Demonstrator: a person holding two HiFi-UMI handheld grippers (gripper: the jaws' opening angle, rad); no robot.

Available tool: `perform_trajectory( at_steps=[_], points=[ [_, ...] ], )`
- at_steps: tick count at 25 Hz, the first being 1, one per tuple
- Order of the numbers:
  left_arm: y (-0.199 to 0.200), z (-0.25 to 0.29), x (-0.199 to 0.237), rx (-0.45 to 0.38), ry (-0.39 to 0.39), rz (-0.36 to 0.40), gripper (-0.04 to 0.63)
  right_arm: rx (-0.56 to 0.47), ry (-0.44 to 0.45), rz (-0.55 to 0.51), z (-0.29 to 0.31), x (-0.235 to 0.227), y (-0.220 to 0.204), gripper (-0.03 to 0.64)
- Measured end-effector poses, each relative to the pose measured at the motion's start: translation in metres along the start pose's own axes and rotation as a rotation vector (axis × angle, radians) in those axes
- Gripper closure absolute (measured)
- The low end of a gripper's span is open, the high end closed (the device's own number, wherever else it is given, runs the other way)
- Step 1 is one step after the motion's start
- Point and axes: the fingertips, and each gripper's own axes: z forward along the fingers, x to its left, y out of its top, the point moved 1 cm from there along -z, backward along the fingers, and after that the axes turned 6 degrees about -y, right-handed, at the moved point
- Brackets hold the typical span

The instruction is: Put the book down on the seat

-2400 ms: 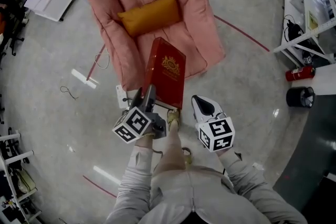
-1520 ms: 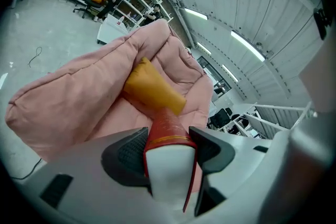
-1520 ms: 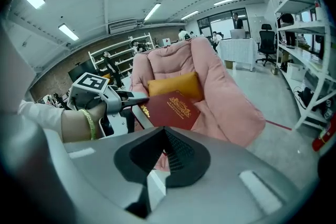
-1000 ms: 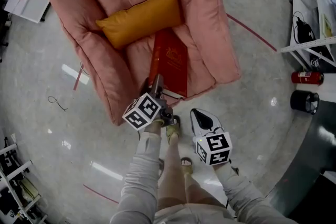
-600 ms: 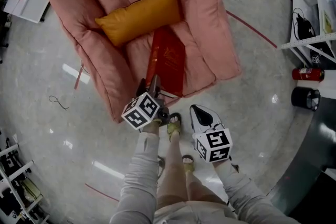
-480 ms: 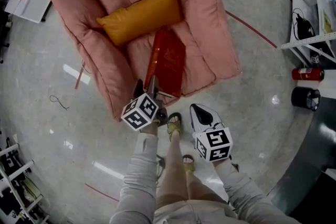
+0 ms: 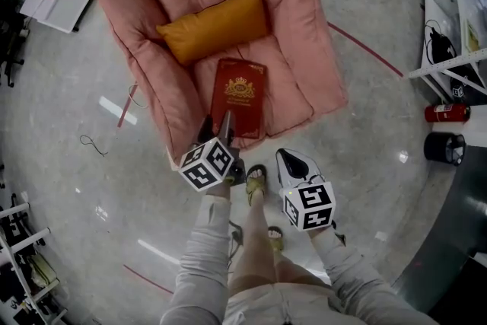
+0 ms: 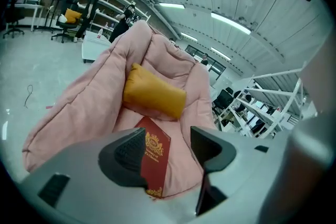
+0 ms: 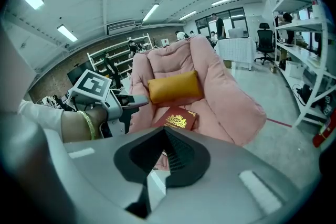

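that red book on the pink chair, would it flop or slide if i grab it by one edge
The red book lies flat with straight edges and looks hardbound, so it probably stays stiff. Its cover looks smooth, so it may slip in a pinch. The soft quilted seat would likely resist sliding when pushed.

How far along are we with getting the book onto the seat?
Done: the red book lies flat on the pink chair seat, in front of the orange cushion. In hand: nothing; the left gripper is open by the book's near end, and the right gripper is shut and empty. Left: probably only drawing the left gripper clear.
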Motion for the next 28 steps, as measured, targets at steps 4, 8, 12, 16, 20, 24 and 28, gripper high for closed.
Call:
perform_trajectory(
  at_steps=[4,8,12,16,20,24,28],
  points=[
    [-0.005,-0.021,-0.015,0.015,-0.012,0.040,0.393,-0.025,0.003,-0.006,-0.012,0.004,0.007,0.617],
    [-0.006,-0.045,-0.022,0.009,0.026,0.065,0.580,-0.046,0.004,-0.013,-0.026,0.007,0.012,0.618],
    [-0.011,-0.066,-0.037,0.020,0.009,0.127,0.590,-0.065,-0.003,-0.011,-0.041,0.009,0.013,0.617],
    [-0.015,-0.090,-0.051,0.030,0.000,0.167,0.591,-0.074,-0.008,-0.010,-0.056,0.011,0.013,0.618],
    [-0.021,-0.115,-0.060,0.040,-0.003,0.187,0.591,-0.082,-0.004,-0.006,-0.069,0.015,0.013,0.618],
    [-0.026,-0.140,-0.068,0.051,-0.010,0.214,0.591,-0.087,-0.002,-0.006,-0.084,0.020,0.009,0.618],
    [-0.029,-0.166,-0.073,0.049,-0.010,0.212,0.591,-0.090,-0.001,-0.012,-0.101,0.026,0.003,0.618]
  ],
)
